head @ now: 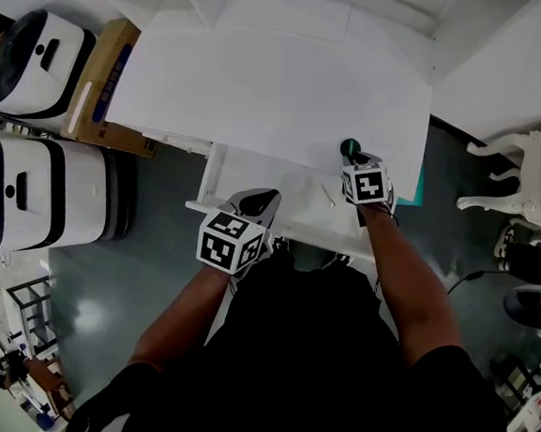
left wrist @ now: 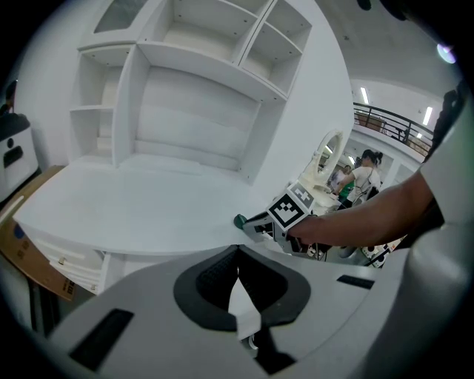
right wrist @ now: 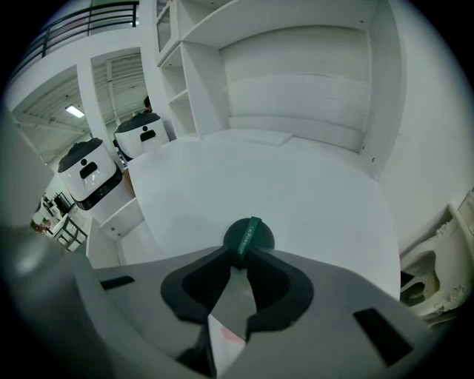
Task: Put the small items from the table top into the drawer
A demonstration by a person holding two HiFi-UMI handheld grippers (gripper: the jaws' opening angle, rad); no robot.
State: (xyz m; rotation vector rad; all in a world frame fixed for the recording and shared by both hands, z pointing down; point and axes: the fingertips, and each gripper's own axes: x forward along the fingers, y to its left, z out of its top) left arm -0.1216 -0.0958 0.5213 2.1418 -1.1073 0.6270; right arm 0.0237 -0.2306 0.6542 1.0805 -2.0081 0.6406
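Observation:
A small dark green round item [head: 351, 150] [right wrist: 249, 235] with a lighter printed band stands at the front edge of the white table top [head: 272, 88]. My right gripper [head: 354, 159] [right wrist: 244, 255] reaches down to it, and the band sits between its slightly parted tips. I see no press on it. The left gripper view shows that item [left wrist: 240, 220] ahead of the right gripper [left wrist: 255, 222]. My left gripper [head: 261, 200] [left wrist: 237, 252] hovers over the open white drawer [head: 291, 193], tips together, holding nothing. A thin small piece [head: 327, 195] lies in the drawer.
A white shelf unit [left wrist: 200, 89] rises at the back of the table. Two white machines [head: 40, 58] [head: 37, 190] and a cardboard box [head: 103, 83] stand on the floor at the left. A white ornate chair [head: 537, 177] is at the right.

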